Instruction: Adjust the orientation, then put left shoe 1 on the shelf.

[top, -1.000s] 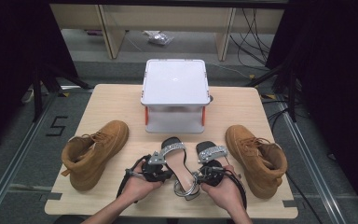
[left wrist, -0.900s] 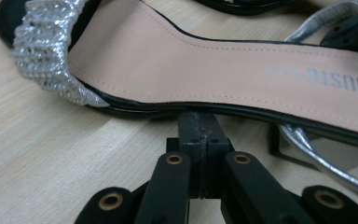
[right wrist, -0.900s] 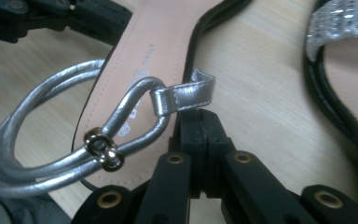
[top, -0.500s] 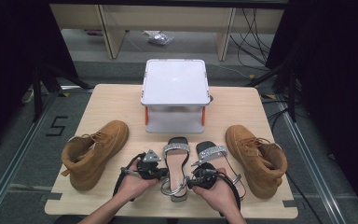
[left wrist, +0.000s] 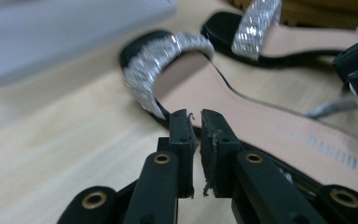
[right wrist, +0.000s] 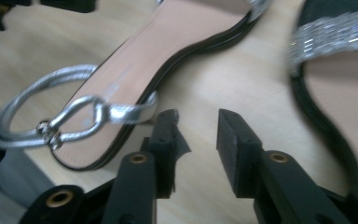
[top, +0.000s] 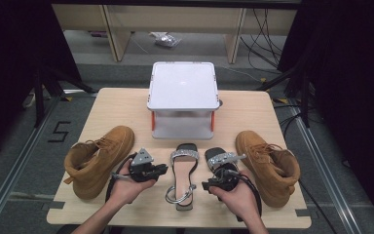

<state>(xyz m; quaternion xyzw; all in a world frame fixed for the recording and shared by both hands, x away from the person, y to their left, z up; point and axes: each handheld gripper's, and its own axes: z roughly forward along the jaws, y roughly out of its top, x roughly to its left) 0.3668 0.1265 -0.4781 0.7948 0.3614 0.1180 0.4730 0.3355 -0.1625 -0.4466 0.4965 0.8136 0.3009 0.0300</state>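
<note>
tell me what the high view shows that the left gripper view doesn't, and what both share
High view alone: two tan boots flanking the sandals, both hands, and the right gripper. Left gripper view alone: the left gripper jaws a narrow gap apart, having just been opening with nothing between them, and faint print on the insole. Both: the two rhinestone-strap sandals, the white box, the wooden table.

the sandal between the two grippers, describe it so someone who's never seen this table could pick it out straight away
Start at the white box at the back middle of the wooden table and come straight toward the near edge. There the sandal lies flat, toe toward the box. Unlike the tan boots at the table's sides, it is open, with a pink insole, a glittery toe band and a silver ankle strap; its twin, just to its right, is partly covered.
</note>
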